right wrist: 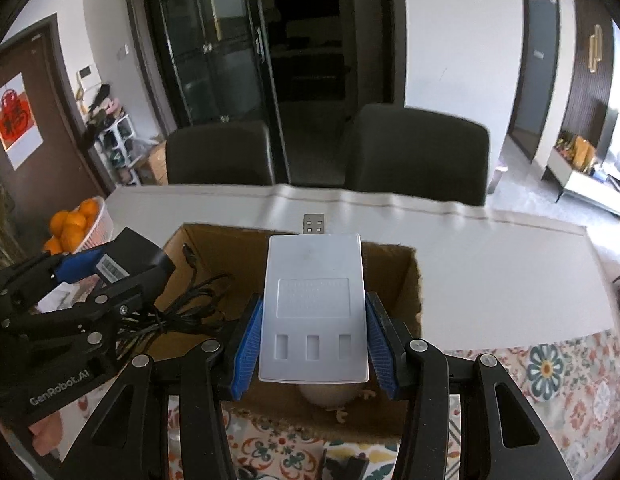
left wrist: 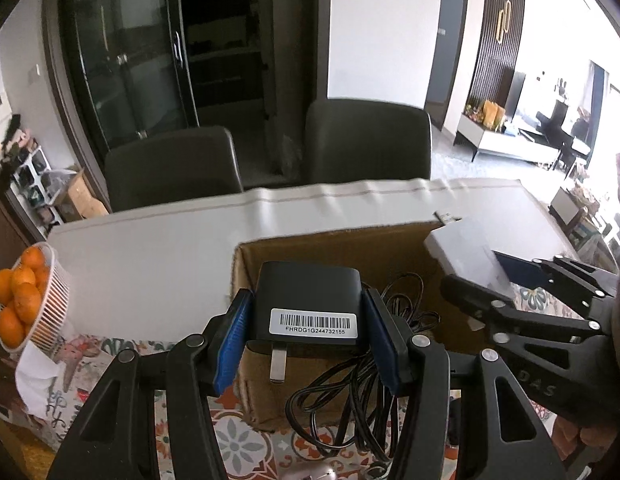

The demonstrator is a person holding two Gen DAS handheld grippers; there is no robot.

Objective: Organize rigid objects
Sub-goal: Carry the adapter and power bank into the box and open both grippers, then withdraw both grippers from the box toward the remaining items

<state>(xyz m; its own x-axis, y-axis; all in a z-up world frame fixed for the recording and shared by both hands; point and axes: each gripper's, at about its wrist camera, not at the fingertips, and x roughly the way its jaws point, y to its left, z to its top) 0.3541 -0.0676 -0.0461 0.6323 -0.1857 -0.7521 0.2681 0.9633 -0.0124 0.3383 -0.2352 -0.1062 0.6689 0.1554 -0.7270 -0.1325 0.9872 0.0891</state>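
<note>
- Blue-padded fingers (left wrist: 234, 340) of the left gripper (left wrist: 308, 340) clamp a black power adapter (left wrist: 308, 304) by its two sides, above the near wall of an open cardboard box (left wrist: 329, 248).
- Right gripper (right wrist: 313, 344) likewise pinches a flat white USB device (right wrist: 314, 304) between its blue pads (right wrist: 250, 344), held over the same box (right wrist: 405, 280).
- On the adapter: a glossy black block, a white barcode sticker facing the camera, and one metal plug prong (left wrist: 278, 366) pointing down.
- Its thin black cable (left wrist: 349, 384) hangs in loose coils, partly inside the box and partly over the near wall.
- On the white device: a rectangular plastic slab with three small recessed rectangles near the fingers and a metal USB plug (right wrist: 314, 225) sticking out the far end.
- Count: two grippers, two held items, one box, two dark chairs (left wrist: 170, 164) behind the table.
- Both grippers sit side by side, close over the box opening.
- A white basket of oranges (left wrist: 26, 300) stands at the left table edge, well apart from the box.
- Beyond the box, the white table top (left wrist: 150, 248) runs to its far edge by the chairs; a floral cloth (right wrist: 549, 380) covers the near part.
</note>
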